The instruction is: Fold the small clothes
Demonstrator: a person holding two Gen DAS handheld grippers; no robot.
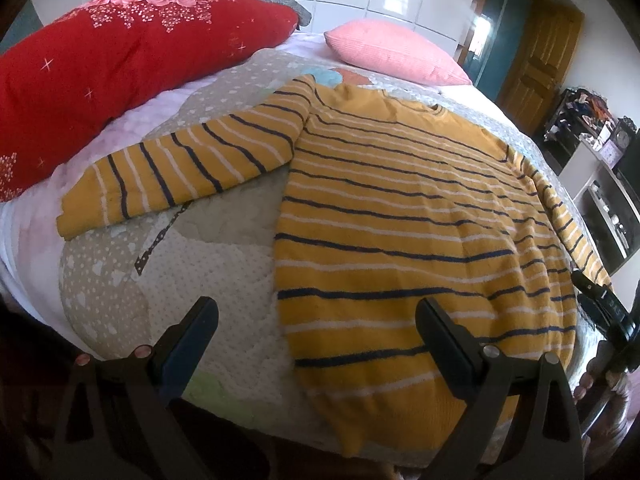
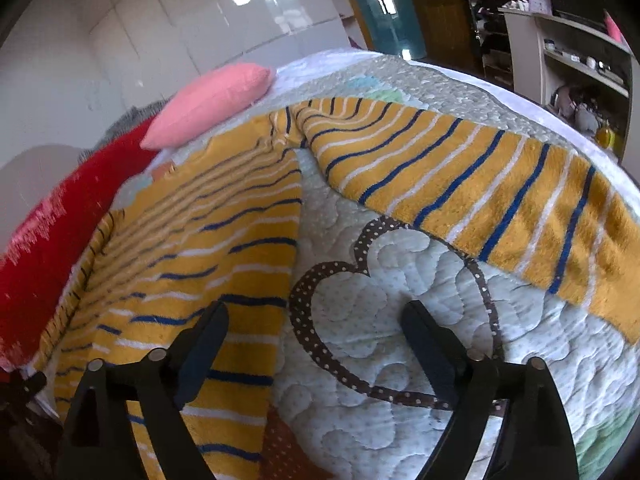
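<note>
A small yellow sweater (image 1: pixel 400 208) with navy and white stripes lies flat on the quilted bed cover (image 1: pixel 120 280). One sleeve (image 1: pixel 180 168) stretches out to the left. My left gripper (image 1: pixel 316 320) hovers open over the sweater's lower left hem, nothing between its fingers. In the right wrist view the sweater's body (image 2: pixel 192 264) lies at left and the other sleeve (image 2: pixel 480 196) stretches to the right. My right gripper (image 2: pixel 316 320) stands open above the bare quilt (image 2: pixel 400 304) beside the body's edge, holding nothing. Its tip (image 1: pixel 600 300) shows at the right edge of the left wrist view.
A large red floral pillow (image 1: pixel 100 72) lies at the back left and a pink pillow (image 1: pixel 396 52) at the head of the bed. White wardrobe doors (image 2: pixel 180 20) stand behind. Shelves with clutter (image 2: pixel 580 60) and a wooden door (image 1: pixel 540 52) are to the right.
</note>
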